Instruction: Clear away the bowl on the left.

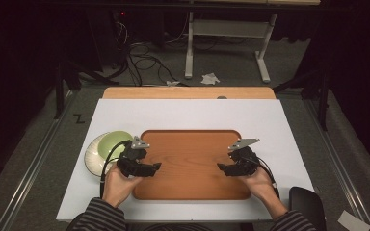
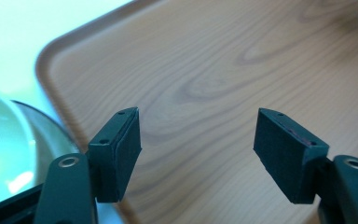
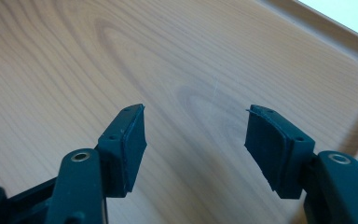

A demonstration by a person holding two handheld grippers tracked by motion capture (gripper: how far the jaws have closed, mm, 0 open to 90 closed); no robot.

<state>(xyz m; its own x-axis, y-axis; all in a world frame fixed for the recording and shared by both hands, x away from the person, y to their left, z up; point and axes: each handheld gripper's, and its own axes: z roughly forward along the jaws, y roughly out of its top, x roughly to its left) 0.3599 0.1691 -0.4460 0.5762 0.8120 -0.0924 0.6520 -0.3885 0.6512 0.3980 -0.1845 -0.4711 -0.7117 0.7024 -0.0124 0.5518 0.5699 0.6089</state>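
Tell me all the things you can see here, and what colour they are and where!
Tray: one, brown wood look, middle of the table, nothing on it.
Bowl: one, light green, on the plate, left of the tray.
Plate: one, white, under the bowl, by the tray's left edge.
Table: one, white top with a wooden strip at the far edge.
Paper scraps: a few, white, on the grey floor beyond the table.
Cables: a tangle, black, on the floor at the back.
Left gripper: one, black, open, over the tray's left side.
Right gripper: one, black, open, over the tray's right side.
Hands: two, in striped sleeves, each holding a gripper.
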